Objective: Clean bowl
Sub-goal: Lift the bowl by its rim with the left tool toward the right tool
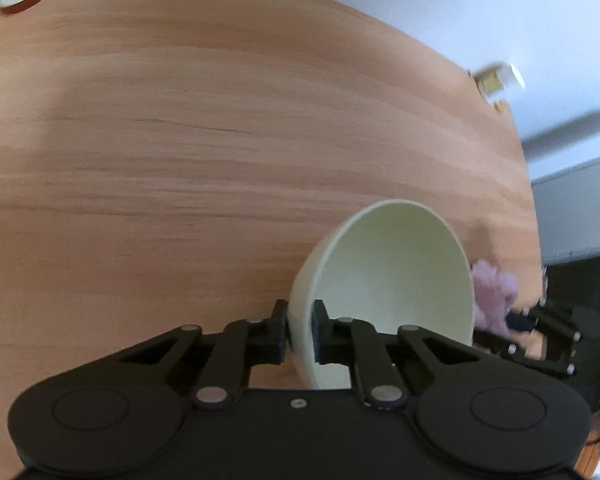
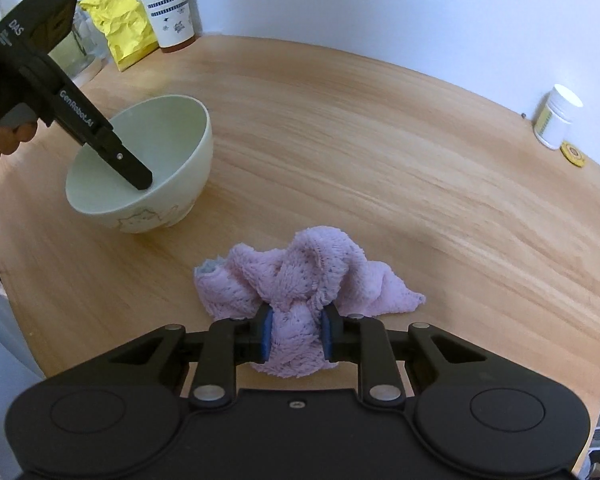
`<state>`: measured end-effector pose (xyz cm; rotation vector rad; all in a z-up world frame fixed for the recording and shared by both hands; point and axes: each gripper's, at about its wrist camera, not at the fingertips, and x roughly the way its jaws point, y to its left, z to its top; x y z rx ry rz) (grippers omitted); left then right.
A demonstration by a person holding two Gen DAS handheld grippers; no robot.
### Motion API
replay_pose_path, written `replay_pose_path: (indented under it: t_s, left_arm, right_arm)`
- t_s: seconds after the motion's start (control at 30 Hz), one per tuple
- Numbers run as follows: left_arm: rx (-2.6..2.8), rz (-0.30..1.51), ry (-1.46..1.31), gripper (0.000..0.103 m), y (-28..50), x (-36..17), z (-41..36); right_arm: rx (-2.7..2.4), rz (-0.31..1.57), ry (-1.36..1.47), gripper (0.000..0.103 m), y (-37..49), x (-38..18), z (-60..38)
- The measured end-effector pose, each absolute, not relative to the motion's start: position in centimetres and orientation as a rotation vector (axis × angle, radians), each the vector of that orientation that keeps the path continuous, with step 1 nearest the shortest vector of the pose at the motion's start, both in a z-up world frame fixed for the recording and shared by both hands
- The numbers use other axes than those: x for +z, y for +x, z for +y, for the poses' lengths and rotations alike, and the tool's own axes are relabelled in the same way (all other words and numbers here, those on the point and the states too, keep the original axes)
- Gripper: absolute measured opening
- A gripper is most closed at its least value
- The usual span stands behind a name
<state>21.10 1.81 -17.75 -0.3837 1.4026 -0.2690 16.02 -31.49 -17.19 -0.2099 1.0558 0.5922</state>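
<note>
While left hand-held gripper [image 1: 300,330] pinches bowl [image 1: 384,296] rim (bowl holds nothing), right hand-held gripper [image 2: 296,334] grips cloth [image 2: 300,280].

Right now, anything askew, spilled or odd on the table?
The pale green bowl sits tipped, not flat on the wooden table, because the left gripper is clamped on its rim. The pink towel lies crumpled, pinched by the right gripper. No spill or damage visible.
</note>
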Motion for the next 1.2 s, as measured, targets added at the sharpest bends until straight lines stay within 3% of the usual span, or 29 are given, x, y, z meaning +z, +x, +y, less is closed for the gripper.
replay_pose_path:
  t_s: [0.23,0.6,1.2]
  left_arm:
    - [-0.129,1.344,-0.582,0.009,20.1,-17.8,3.8]
    - [-0.086,1.204,-0.819,0.010,19.6,-14.9,3.8]
    - [-0.166,1.099,-0.812,0.010,18.5,-10.8,0.5]
  right_arm:
    - [0.597,1.015,-0.145,0.026,16.0,-17.3,-29.6]
    - [0.748,0.880,-0.074,0.026,13.8,-12.8,-27.4]
    - [0.881,0.784,-0.043,0.026,13.9,-11.1,-23.1]
